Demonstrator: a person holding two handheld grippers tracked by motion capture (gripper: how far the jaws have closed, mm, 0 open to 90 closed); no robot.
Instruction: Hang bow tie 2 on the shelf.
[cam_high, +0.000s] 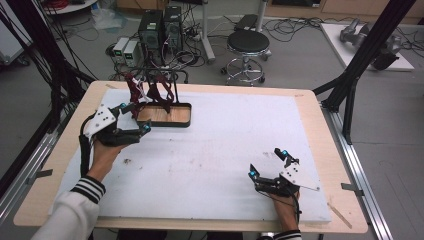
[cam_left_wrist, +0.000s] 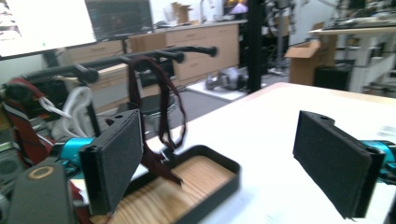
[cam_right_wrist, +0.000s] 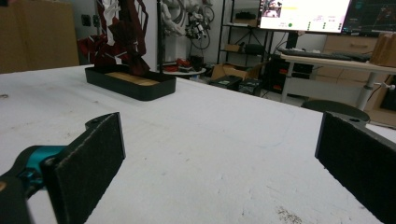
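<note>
A black tray (cam_high: 170, 124) with a wooden floor stands at the back left of the white mat. Over it rises a black rack (cam_high: 159, 71) with dark red ties (cam_high: 162, 92) draped on its bars. My left gripper (cam_high: 135, 117) hovers at the tray's left end, open, with nothing between its pads. In the left gripper view the left gripper (cam_left_wrist: 224, 161) frames the tray (cam_left_wrist: 224, 179) and a looped tie (cam_left_wrist: 161, 93) close ahead. My right gripper (cam_high: 268, 163) rests open near the mat's front right. The right gripper (cam_right_wrist: 224, 163) looks across bare mat toward the tray (cam_right_wrist: 135, 86).
A white mat (cam_high: 210, 150) covers most of the wooden table (cam_high: 320, 125). Beyond the table's far edge stand a black stool (cam_high: 247, 42) and computer cases (cam_high: 160, 27) with cables. Black frame posts (cam_high: 360, 65) rise at both sides.
</note>
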